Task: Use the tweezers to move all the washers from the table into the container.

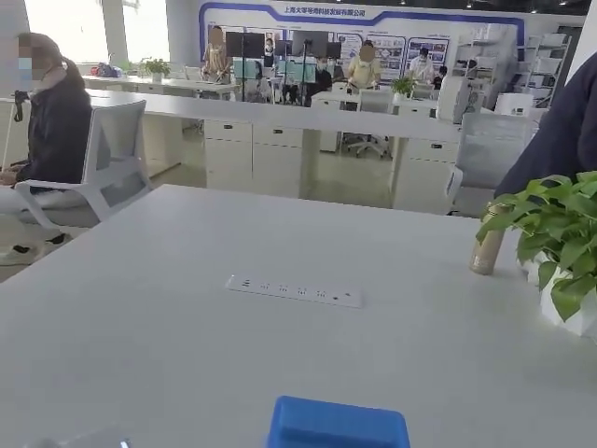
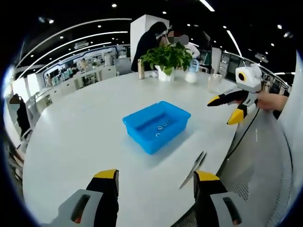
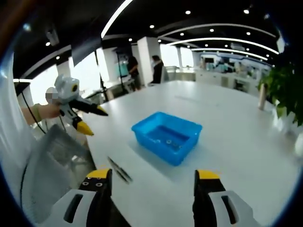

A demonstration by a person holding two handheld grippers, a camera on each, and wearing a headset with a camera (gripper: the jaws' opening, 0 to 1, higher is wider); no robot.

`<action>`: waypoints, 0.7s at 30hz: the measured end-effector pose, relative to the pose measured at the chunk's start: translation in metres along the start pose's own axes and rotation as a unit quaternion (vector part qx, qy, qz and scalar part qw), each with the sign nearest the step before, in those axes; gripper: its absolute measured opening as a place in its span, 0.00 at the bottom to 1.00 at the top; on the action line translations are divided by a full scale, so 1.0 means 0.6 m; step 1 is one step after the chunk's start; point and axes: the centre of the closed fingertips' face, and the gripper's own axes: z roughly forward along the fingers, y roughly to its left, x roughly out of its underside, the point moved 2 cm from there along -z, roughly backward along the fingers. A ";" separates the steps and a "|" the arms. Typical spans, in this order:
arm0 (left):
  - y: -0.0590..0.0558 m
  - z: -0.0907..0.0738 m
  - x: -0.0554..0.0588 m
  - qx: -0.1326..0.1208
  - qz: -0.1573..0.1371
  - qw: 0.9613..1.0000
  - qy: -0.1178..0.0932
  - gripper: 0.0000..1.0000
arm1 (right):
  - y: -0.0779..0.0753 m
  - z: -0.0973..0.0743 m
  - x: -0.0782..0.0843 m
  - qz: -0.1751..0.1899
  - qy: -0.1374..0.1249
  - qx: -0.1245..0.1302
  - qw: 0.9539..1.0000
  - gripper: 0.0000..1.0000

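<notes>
A blue container (image 2: 157,125) sits on the white table, and a few small washers (image 2: 161,128) lie inside it. Silver tweezers (image 2: 193,169) rest on the table near its edge, between the container and me. My left gripper (image 2: 156,176) is open and holds nothing, back from the tweezers. The right gripper (image 2: 222,111) hovers open off the table's edge. In the right gripper view, the container (image 3: 166,137) and tweezers (image 3: 119,169) lie ahead of my open right gripper (image 3: 153,175), with the left gripper (image 3: 96,123) open at the left. The container's far rim (image 1: 338,425) shows in the head view.
A white power strip (image 1: 294,291) lies mid-table. A potted plant (image 1: 560,243) and a bottle (image 1: 487,252) stand at the right edge. A person (image 1: 51,121) sits in a chair at the left. Desks and people are behind.
</notes>
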 end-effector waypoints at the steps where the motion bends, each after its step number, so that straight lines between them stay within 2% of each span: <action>1: 0.000 -0.003 -0.002 -0.003 -0.010 1.000 -0.008 0.64 | -0.005 -0.003 -0.006 0.005 -0.011 0.007 1.000 0.70; 4: -0.001 -0.013 -0.017 -0.016 -0.046 0.997 -0.058 0.72 | -0.012 -0.013 -0.024 0.010 -0.036 0.025 0.999 0.74; 7: -0.003 -0.022 -0.028 -0.023 -0.076 0.993 -0.091 0.80 | -0.017 -0.023 -0.038 0.013 -0.056 0.043 0.997 0.79; 8: -0.002 -0.025 -0.031 -0.026 -0.078 0.991 -0.101 0.82 | -0.018 -0.028 -0.045 0.011 -0.063 0.052 0.997 0.80; 11: 0.000 -0.034 -0.034 -0.029 -0.085 0.990 -0.112 0.84 | -0.022 -0.038 -0.062 0.013 -0.089 0.069 0.994 0.85; 13: 0.009 -0.039 -0.036 -0.036 -0.087 0.988 -0.118 0.86 | -0.026 -0.044 -0.075 0.023 -0.114 0.080 0.990 0.89; 14: 0.010 -0.039 -0.036 -0.036 -0.088 0.988 -0.118 0.88 | -0.032 -0.048 -0.084 0.029 -0.133 0.093 0.986 0.93; 16: 0.018 -0.042 -0.037 -0.040 -0.092 0.988 -0.120 0.93 | -0.035 -0.052 -0.093 0.042 -0.154 0.098 0.982 0.97; 18: 0.026 -0.046 -0.042 -0.049 -0.092 0.986 -0.130 0.94 | -0.035 -0.054 -0.093 0.043 -0.154 0.100 0.982 0.99; 19: 0.028 -0.049 -0.046 -0.050 -0.093 0.985 -0.137 0.95 | -0.038 -0.057 -0.098 0.039 -0.161 0.111 0.980 0.99; 21: 0.031 -0.053 -0.057 -0.058 -0.100 0.980 -0.160 0.99 | -0.040 -0.058 -0.098 0.037 -0.161 0.118 0.979 0.99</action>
